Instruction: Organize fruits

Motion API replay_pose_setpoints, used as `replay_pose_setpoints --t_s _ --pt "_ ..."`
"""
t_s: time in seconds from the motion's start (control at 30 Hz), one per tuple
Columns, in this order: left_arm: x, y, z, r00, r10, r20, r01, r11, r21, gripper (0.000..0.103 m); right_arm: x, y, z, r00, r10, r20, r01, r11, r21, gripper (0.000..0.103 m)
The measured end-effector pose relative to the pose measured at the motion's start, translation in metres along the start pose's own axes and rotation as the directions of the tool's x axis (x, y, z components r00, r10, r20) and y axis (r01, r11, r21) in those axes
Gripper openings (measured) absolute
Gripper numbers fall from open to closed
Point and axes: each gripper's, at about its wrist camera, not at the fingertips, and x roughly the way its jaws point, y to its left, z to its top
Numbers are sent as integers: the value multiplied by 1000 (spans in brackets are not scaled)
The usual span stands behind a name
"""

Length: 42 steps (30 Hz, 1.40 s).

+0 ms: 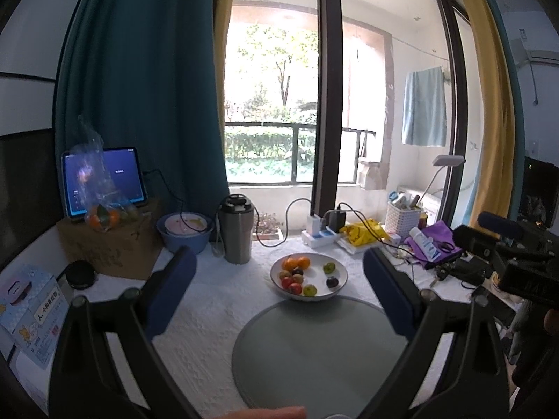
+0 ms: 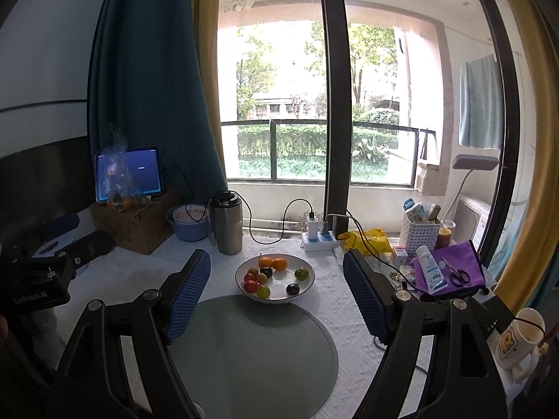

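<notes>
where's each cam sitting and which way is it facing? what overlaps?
Left wrist: on the left gripper, above the table's near edge, facing the window; its blue fingers frame the fruit bowl; right gripper at right.
Right wrist: on the right gripper, same heading; left gripper at left.
Shared: fruit bowl, grey round mat, steel tumbler, tablet.

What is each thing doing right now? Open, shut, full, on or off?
Left gripper: jaws open, holding nothing.
Right gripper: jaws open, holding nothing.
White round fruit bowl: holds several small fruits.
Grey round placemat: bare.
Dark-screened tablet: switched on, propped upright.
Steel tumbler with black lid: lid on.
White power strip: chargers plugged in.
</notes>
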Motion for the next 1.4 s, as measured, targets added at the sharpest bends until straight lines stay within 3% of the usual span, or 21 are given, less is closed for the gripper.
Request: replay_pose_setpoints --t_s 1.4 --pt "-4 2 2 1000 -10 11 10 1000 -15 97 1 1 1 1000 3 -12 -3 1000 0 81"
